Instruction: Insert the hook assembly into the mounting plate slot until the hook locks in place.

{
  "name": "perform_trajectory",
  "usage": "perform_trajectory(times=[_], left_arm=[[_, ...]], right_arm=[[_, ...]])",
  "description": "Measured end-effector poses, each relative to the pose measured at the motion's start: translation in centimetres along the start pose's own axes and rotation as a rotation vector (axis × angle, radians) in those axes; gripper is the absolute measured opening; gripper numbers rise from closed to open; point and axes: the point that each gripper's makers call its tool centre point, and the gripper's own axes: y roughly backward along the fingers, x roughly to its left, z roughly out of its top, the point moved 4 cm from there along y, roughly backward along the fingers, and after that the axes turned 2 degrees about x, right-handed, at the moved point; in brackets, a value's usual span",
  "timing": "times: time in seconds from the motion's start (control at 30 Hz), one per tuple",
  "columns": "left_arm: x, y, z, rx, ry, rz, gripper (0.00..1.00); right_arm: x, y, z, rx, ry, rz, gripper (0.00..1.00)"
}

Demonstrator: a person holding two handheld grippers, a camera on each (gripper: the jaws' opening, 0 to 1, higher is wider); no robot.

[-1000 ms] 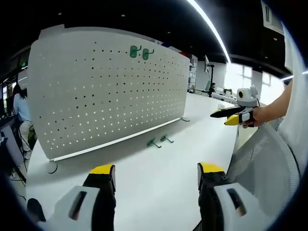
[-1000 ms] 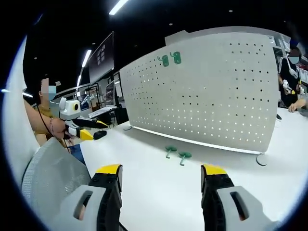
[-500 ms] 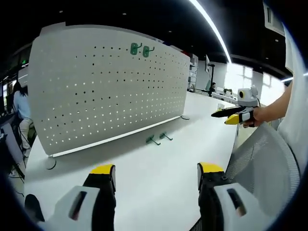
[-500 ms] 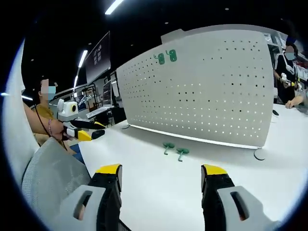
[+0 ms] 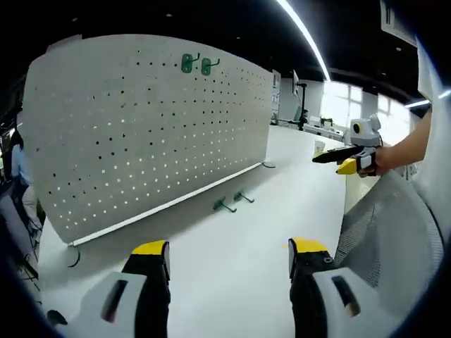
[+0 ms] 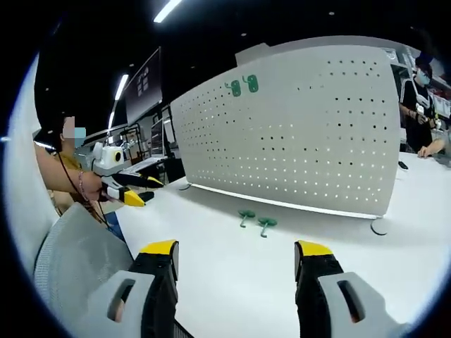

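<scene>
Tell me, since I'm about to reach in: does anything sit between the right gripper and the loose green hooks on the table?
Nothing visible does. The right gripper is open, and bare white table runs from its jaws to the two loose green hooks lying before the pegboard.

Matt perforated pegboard [image 5: 148, 134], smooth white table [image 5: 232, 246], mesh chair back [image 5: 387, 232].

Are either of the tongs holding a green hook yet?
No. In the right gripper view the right tongs stand open and empty, and two green hooks lie on the white table before the pegboard.
</scene>
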Motion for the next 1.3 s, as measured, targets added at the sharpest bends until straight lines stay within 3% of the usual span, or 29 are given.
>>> perform_trajectory(times=[0.3,0.73,1.3], left_arm=[[0.6,-2.7,1.7,0.052,-0.091,-0.072,0.70],[0.8,-6.1,3.3,0.082,-0.141,-0.143,0.71],[0.6,-10.0,3.5,0.148,-0.210,-0.224,0.73]], right_arm=[[0.1,0.3,-0.2,0.000,-0.017,-0.011,0.65],[0.1,0.4,-0.4,0.025,0.011,-0.010,0.68],[-0.4,0.9,-0.2,0.040,0.005,-0.040,0.76]])
